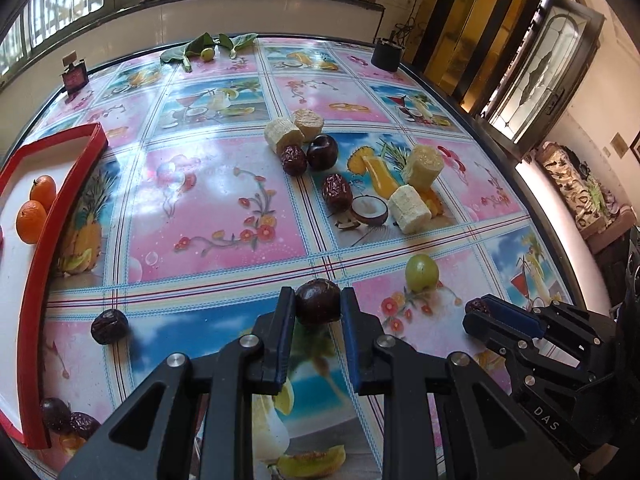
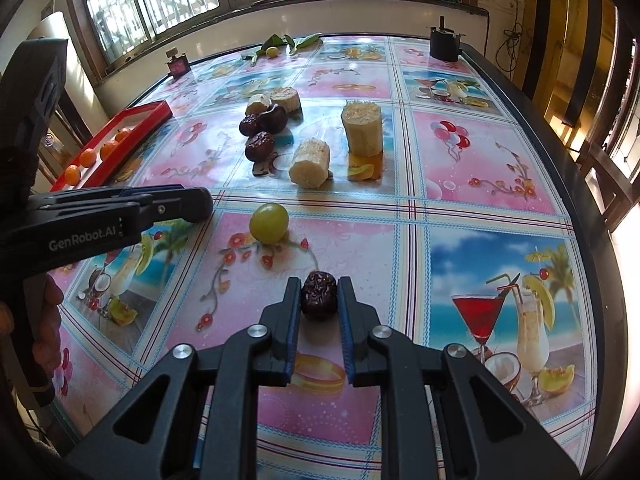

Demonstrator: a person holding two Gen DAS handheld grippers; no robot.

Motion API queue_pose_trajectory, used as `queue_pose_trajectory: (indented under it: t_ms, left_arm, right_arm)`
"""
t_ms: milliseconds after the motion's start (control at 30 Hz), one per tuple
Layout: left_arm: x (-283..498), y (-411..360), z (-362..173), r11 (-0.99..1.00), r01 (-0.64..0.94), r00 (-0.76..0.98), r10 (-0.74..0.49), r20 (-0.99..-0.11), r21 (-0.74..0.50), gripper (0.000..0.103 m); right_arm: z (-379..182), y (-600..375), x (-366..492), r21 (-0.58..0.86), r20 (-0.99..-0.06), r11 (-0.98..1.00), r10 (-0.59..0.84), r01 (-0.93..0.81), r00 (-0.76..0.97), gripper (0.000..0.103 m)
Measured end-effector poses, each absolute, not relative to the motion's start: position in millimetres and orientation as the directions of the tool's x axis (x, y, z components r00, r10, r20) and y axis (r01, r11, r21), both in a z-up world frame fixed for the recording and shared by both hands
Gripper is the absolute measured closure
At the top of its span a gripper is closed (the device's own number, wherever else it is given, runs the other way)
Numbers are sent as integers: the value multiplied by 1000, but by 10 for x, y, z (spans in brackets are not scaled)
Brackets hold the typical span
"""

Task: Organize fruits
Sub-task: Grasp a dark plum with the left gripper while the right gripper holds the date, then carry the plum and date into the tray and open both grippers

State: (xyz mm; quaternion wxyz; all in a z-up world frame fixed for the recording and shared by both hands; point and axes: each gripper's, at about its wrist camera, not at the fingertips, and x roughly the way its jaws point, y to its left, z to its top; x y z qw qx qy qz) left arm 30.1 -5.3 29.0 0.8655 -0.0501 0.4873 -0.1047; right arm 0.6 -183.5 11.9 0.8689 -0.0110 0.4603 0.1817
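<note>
My left gripper (image 1: 318, 295) is shut on a dark round fruit (image 1: 318, 308) just above the patterned table. In the right wrist view that gripper (image 2: 198, 205) reaches in from the left, and its fruit is hidden there. My right gripper (image 2: 319, 285) is shut on a wrinkled red date (image 2: 319, 298); the left wrist view shows it (image 1: 478, 307) at the right. A green grape (image 1: 421, 273) (image 2: 269, 223) lies between the two grippers. A red tray (image 1: 60, 216) at the left holds oranges (image 1: 31, 222).
Mid-table lie sugarcane pieces (image 1: 422, 166) (image 1: 282, 134), dates (image 1: 337, 193) and a dark round fruit (image 1: 322, 152). Another date (image 1: 109, 326) sits near the tray, two dark fruits (image 1: 56, 414) by its corner. A black pot (image 1: 386, 54), a perfume bottle (image 1: 74, 76) and leaves (image 1: 200, 46) line the far edge.
</note>
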Motion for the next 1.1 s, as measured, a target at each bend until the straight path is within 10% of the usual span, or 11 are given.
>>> queue_pose_trajectory:
  t_ms: [1100]
  left_arm:
    - [-291, 1580, 743, 968, -29, 615, -178, -768, -248, 80]
  right_arm:
    - [499, -311, -64, 205, -779, 852, 440, -482, 446, 83]
